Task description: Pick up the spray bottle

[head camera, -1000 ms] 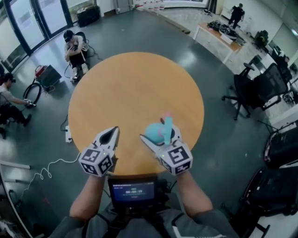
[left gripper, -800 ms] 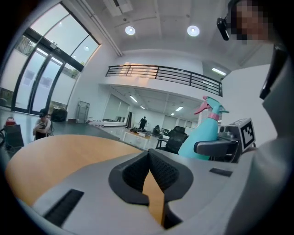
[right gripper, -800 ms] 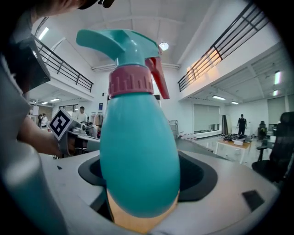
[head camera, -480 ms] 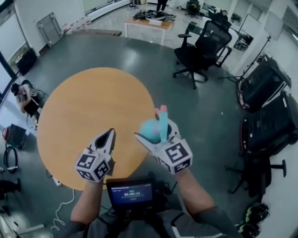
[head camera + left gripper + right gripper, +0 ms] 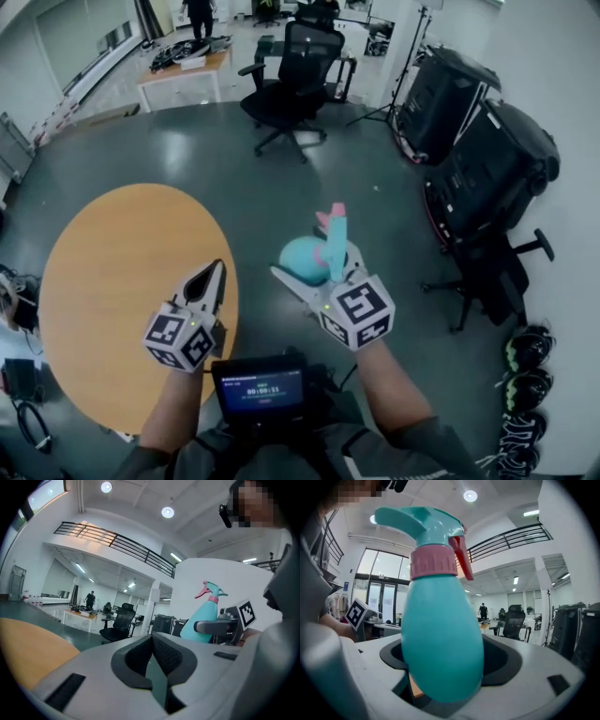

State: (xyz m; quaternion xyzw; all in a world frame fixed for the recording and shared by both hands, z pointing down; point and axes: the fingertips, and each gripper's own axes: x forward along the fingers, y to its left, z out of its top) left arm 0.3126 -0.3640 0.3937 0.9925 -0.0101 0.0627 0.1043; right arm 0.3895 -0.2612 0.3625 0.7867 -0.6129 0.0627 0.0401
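From the head view, the right tongs (image 5: 315,264) are clamped on the round body of the teal spray bottle (image 5: 307,259). The bottle stands upright between the two jaws, its pink-collared nozzle rising above them. It is held in the air over the grey floor, off to the right of the round wooden worktop (image 5: 103,281). The left tongs (image 5: 214,273) are near the bottle's left side but apart from it, jaws pressed together with nothing in them, above the worktop's right edge. A black office chair (image 5: 292,80) stands well beyond both tongs. In the left gripper view, the dark pads of the left tongs (image 5: 157,665) meet with nothing between them, and the bottle (image 5: 202,620) shows up and to the right, with the other tongs' jaw across its body. In the right gripper view, the bottle (image 5: 440,634) fills the middle, its wide lower body seated between the jaws, which stand wide apart around it.
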